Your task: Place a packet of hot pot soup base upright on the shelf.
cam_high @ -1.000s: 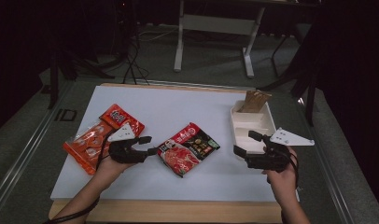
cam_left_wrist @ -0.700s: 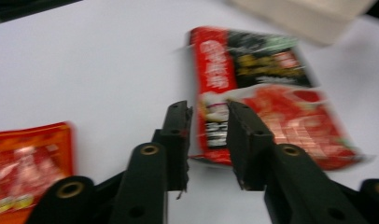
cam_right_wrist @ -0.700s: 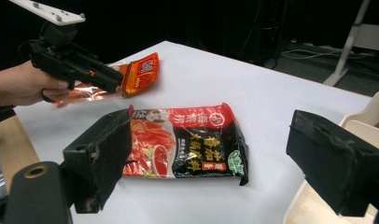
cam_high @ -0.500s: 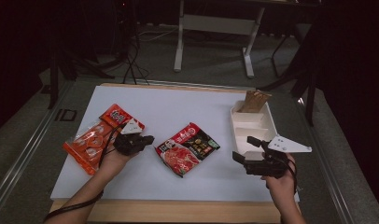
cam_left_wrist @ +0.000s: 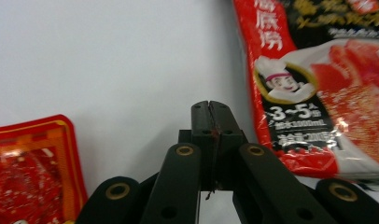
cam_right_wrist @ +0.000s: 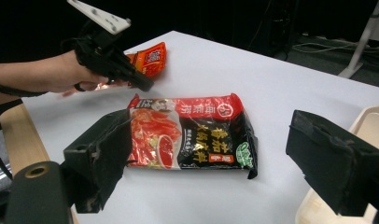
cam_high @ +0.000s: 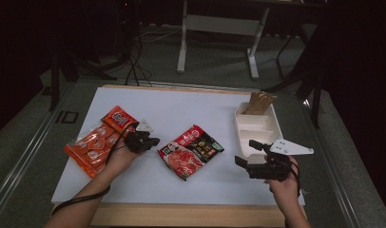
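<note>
High view: the left gripper [cam_high: 150, 141], jaws pressed together on nothing, lies centre-left between the orange packet [cam_high: 97, 141] and the soup packet [cam_high: 191, 151], whose long axis runs diagonally; left gripper view: both packets are cut off; right gripper view: the right gripper [cam_right_wrist: 208, 161] gapes wide.

- A white table [cam_high: 191, 107] fills the middle of the high view, with a pale wooden edge [cam_high: 181, 214] along its bottom side.
- A white compartment tray [cam_high: 275, 124] lies at the right of the table.
- A brown packet [cam_high: 259, 102] stands tilted in the tray's top compartment.
- A white metal stand [cam_high: 218, 23] rises at the upper centre, on the grey floor [cam_high: 215, 66].
- Black cables [cam_high: 134, 61] trail across the floor at upper left.
- An "ID" marking [cam_high: 66, 117] sits on the floor, left of the table.
</note>
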Motion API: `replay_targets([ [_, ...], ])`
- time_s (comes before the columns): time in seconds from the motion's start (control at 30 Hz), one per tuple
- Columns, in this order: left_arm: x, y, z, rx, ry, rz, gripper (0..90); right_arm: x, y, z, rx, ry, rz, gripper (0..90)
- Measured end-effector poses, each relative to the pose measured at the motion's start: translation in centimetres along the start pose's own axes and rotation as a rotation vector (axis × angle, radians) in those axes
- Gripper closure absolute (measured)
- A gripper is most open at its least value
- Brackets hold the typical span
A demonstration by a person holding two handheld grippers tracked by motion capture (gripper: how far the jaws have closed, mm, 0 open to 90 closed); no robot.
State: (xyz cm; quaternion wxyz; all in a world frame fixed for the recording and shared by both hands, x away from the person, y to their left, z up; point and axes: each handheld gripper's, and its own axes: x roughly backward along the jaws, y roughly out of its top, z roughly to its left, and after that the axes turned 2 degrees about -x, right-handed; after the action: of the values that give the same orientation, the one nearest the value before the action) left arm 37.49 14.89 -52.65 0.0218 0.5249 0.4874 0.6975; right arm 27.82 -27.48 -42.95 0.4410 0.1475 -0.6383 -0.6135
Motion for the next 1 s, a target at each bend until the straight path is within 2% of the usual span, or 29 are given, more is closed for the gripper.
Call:
replay_targets([
  [0.1, -0.3, 0.1, -0.3, -0.009, -0.014, 0.007, 89.6, 0.0, 0.0, 0.0, -0.002, 0.001, -0.001, 14.3],
  [0.2, -0.6, 0.2, -0.9, -0.036, -0.041, 0.031, 89.6, 0.0, -0.1, -0.1, -0.001, 0.001, 0.004, 14.4],
  [0.27, -0.7, 0.2, -1.1, -0.048, -0.033, 0.037, 89.6, -0.1, -0.1, -0.1, -0.001, 0.000, 0.007, 14.4],
  [0.47, -0.6, 0.1, -1.1, -0.045, -0.035, 0.044, 89.7, -0.2, -0.1, 0.0, 0.012, -0.005, 0.022, 14.4],
  [0.5, -0.5, 0.0, -1.2, -0.038, -0.058, 0.045, 89.7, -0.2, -0.1, 0.0, 0.015, -0.008, 0.023, 14.4],
  [0.57, -0.3, 0.0, -1.5, -0.038, -0.071, 0.052, 89.7, -0.2, -0.2, -0.1, 0.007, -0.001, 0.019, 14.4],
  [0.73, 0.0, -0.3, -2.8, -0.072, -0.097, 0.061, 89.7, -0.4, -0.2, -0.1, 0.008, 0.006, 0.025, 14.4],
  [0.9, 0.4, -0.6, -3.5, -0.058, -0.139, 0.053, 89.6, -0.6, -0.2, 0.0, 0.009, 0.006, 0.030, 14.4],
  [1.0, 0.7, -0.4, -3.9, -0.067, -0.140, 0.044, 89.6, -0.5, -0.3, 0.0, 0.011, 0.002, 0.030, 15.1],
])
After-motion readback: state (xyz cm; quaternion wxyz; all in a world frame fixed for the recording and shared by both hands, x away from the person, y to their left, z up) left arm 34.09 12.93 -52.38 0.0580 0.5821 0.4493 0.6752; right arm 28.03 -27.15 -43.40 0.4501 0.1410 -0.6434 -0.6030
